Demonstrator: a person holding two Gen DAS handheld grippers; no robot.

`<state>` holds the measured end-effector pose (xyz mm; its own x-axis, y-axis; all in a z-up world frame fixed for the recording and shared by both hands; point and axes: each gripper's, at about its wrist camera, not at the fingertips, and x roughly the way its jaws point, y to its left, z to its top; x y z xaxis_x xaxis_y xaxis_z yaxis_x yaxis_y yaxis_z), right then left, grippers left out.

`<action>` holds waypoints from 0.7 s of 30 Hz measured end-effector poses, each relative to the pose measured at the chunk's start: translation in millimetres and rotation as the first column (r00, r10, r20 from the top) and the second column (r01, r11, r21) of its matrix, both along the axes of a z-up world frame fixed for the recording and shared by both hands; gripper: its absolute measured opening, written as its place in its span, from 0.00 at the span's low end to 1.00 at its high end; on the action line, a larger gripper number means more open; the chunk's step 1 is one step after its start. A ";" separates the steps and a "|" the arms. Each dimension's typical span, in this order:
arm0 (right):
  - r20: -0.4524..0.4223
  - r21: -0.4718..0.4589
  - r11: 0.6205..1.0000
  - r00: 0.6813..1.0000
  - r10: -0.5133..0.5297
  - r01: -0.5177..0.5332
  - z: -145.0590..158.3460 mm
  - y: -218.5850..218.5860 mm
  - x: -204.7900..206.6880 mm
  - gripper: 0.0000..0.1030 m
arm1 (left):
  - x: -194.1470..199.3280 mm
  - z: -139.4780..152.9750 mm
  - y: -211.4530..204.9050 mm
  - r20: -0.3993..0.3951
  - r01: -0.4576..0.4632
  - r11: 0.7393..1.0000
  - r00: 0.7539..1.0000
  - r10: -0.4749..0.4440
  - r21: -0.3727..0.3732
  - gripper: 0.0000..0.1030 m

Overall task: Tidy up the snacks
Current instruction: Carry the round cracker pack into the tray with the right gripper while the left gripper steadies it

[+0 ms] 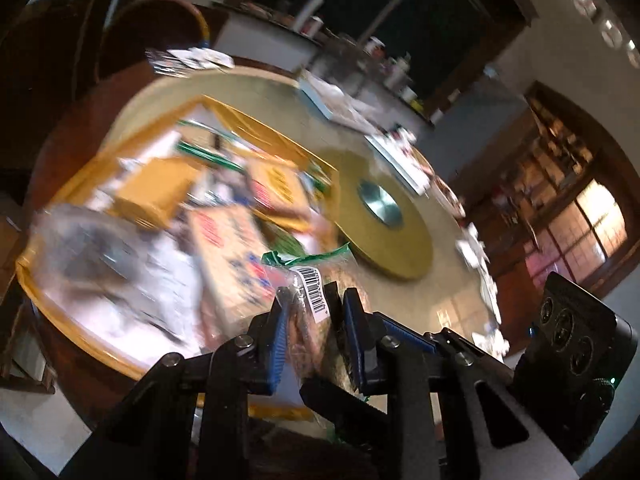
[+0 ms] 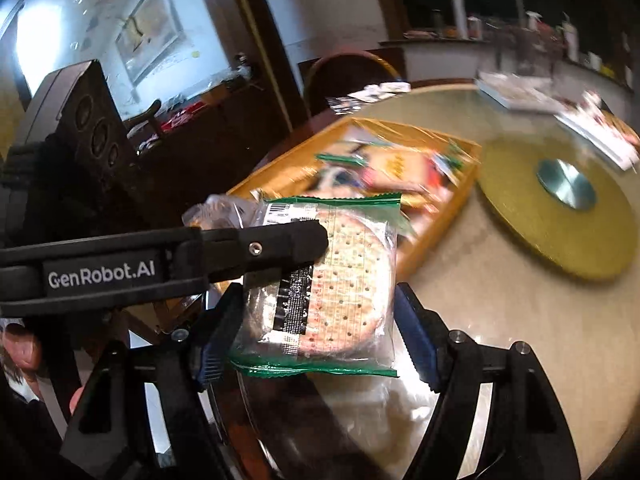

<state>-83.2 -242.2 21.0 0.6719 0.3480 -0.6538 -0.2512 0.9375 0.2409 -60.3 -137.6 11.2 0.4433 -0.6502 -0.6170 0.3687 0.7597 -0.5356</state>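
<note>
Left gripper (image 1: 316, 304) clamped on cracker packet (image 2: 332, 276) at frame centre, below the snack tray (image 2: 444, 216), between right gripper's (image 2: 316, 332) spread jaws; light, crinkly, brittle contents, best pinched by sealed edge.

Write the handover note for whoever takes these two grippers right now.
Left gripper: shut on the cracker packet, a clear wrapper with green sealed ends, holding it in the air near the table's edge.
Right gripper: open; the packet hangs between its fingers, pads apparently not pressing.
Yellow tray on the table already holds a pile of snack packs.
Done: packet picked up.
Left: probably set it in the tray, then deal with any loose snacks. Views are blurred, so check first.
</note>
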 end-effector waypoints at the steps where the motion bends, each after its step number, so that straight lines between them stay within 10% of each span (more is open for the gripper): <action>1: -0.002 -0.010 1.000 1.000 0.014 -0.014 0.0 8.6 8.3 0.73 | 6.3 -1.5 8.0 -0.005 -0.020 1.000 1.000 0.020 -0.010 0.25; 15: 0.000 -0.170 0.985 0.999 0.037 -0.037 -17.9 64.2 69.1 0.73 | 50.4 -23.4 46.7 0.006 -0.107 0.994 0.994 0.107 0.011 0.29; 21: 0.040 -0.142 0.987 0.996 -0.075 0.080 -8.6 40.8 57.8 0.81 | 30.6 -10.1 48.2 0.057 -0.105 0.994 0.993 0.105 -0.011 0.71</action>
<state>-25.4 -201.4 12.4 0.7163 0.1980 -0.6691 -0.1819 0.9787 0.0949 -29.7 -89.3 1.1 0.5435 -0.6033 -0.5837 0.3174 0.7914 -0.5224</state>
